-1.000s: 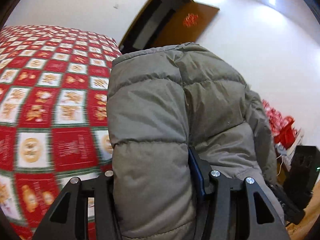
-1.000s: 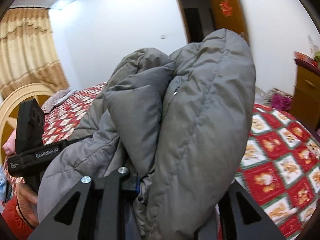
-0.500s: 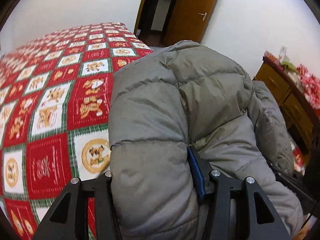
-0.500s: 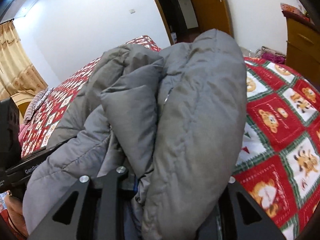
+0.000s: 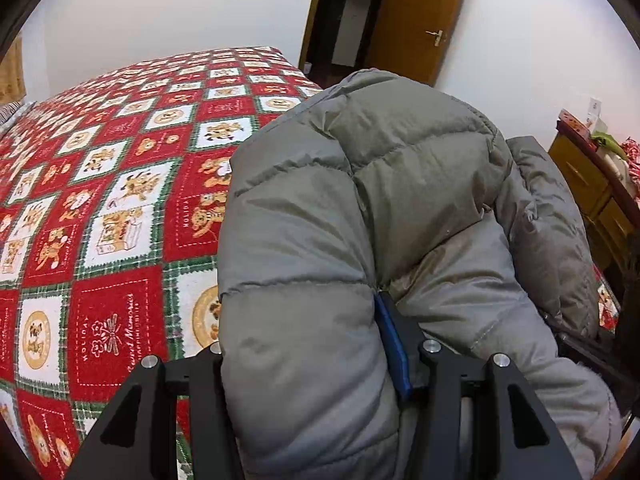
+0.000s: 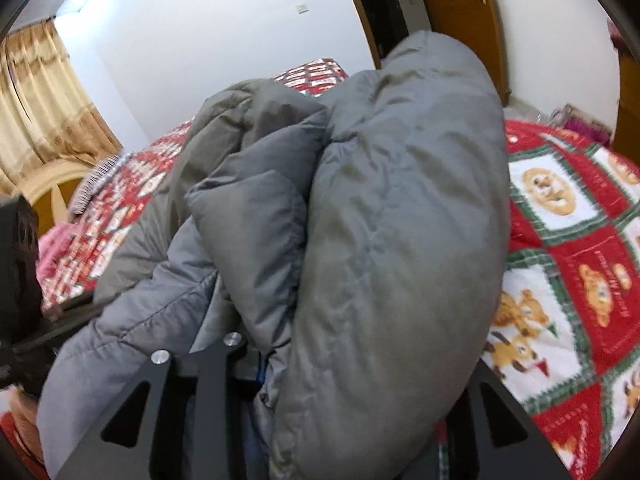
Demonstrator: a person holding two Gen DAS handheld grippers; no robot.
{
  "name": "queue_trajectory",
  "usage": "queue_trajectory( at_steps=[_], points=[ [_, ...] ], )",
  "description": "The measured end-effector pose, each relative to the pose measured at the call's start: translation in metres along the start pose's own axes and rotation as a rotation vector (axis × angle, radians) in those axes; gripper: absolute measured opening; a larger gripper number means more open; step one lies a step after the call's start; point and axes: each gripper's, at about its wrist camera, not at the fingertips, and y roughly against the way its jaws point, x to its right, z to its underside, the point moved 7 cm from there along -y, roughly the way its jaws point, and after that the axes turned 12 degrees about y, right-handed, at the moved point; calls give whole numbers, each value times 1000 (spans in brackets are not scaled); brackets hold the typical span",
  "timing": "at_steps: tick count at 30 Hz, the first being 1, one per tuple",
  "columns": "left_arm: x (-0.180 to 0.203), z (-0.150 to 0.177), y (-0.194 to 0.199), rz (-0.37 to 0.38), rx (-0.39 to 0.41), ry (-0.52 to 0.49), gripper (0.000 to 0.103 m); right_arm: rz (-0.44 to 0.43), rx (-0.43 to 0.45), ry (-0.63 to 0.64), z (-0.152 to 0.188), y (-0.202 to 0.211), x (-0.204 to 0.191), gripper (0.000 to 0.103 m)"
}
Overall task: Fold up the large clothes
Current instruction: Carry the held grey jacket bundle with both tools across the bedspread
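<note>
In the left wrist view, the red, white and green bedspread (image 5: 120, 208) fills the left side, a checker of squares with teddy bears and round medallions. One red square near the bottom reads "HOLIDAY" down its edge and something like "Sweet Memories" beside a small bow; other squares carry "HOLIDAY" too, the rest being too small to read. To the right of it, the grey puffer jacket (image 5: 360, 216) rises as a bulging roll straight ahead of the left gripper (image 5: 316, 364), its long axis running away from the camera toward the open wooden door (image 5: 416, 20), which bears a red double-happiness paper cut. A thick quilted fold sits between the two fingers, the blue pad of the right-hand finger (image 5: 394, 344) pressed into it, so the gripper is clamped on the jacket at a fairly wide spacing. Farther right, the jacket droops toward a wooden dresser (image 5: 588, 184).

In the right wrist view, tan curtains (image 6: 36, 96) and a cream headboard (image 6: 52, 188) stand at the left, with a striped pillow near them. The jacket (image 6: 384, 216) is bunched in the middle, held up off the bedspread (image 6: 568, 248), its rolled bulk pointing up and away toward the door. Layers of it are pinched in the right gripper (image 6: 344, 376), whose right-hand finger is hidden behind the fabric; it grips the jacket.
</note>
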Motion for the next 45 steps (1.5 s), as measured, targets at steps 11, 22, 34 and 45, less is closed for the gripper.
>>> queue_trajectory(
  at_steps=[11,22,34,45],
  points=[
    [-1,5,-1,-59,40,-35,53,-61,2,-28,-2,-5,2,36],
    [-10,16,11,-66,27,-62,53,-112,4,-44,3,0,6,40],
    [-13,15,16,-31,-2,-103,53,235,123,-29,-2,94,17,79],
    [-12,18,22,-71,-4,-122,53,52,51,-56,17,85,-28,28]
  ],
)
